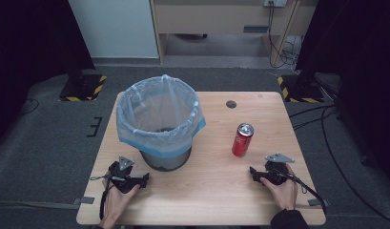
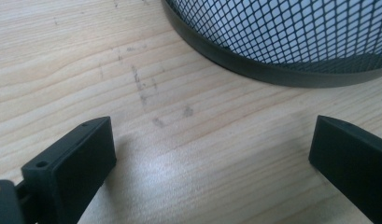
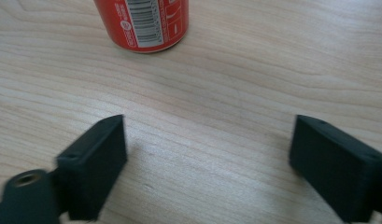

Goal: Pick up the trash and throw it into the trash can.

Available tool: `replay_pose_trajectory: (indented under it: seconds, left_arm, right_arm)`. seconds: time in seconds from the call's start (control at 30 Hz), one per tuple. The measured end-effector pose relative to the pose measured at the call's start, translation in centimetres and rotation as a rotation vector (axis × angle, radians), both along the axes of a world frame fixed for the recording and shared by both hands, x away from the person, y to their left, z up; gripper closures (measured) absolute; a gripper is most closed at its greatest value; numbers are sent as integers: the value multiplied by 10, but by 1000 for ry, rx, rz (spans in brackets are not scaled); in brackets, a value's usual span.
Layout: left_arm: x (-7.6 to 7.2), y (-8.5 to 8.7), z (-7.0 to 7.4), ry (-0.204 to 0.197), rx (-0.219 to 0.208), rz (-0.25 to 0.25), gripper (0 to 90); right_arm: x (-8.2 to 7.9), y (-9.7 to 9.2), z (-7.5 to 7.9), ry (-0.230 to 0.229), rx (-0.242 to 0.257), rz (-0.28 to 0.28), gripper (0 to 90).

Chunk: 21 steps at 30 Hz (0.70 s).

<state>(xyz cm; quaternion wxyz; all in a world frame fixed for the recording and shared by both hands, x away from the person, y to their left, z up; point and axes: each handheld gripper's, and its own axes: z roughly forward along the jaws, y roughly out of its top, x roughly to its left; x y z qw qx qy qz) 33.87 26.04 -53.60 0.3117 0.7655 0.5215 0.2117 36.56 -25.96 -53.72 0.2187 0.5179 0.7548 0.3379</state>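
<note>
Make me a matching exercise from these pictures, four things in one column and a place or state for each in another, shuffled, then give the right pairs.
Things:
1. red can
2. mesh bin
3. left gripper
4. dark round spot

Places or states:
A. lined with a pale blue bag, on the left half of the table
B. upright, just ahead of the right gripper
C. on the tabletop near its far edge
D. jaws open, empty, beside the bin's base

Pairs: 1-B, 2-A, 3-D, 4-C
</note>
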Motion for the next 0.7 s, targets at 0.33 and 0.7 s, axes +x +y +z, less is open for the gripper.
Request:
replay_pose_trajectory:
  seconds: [0.33,0.7]
  left_arm:
    - [-4,0,0,0,-1,4,0]
    - [-4,0,0,0,0,4,0]
  right_arm:
    - [-9,-13,13,-36,72,0,189]
    - [-19,-23,42,-130,137,-10,174]
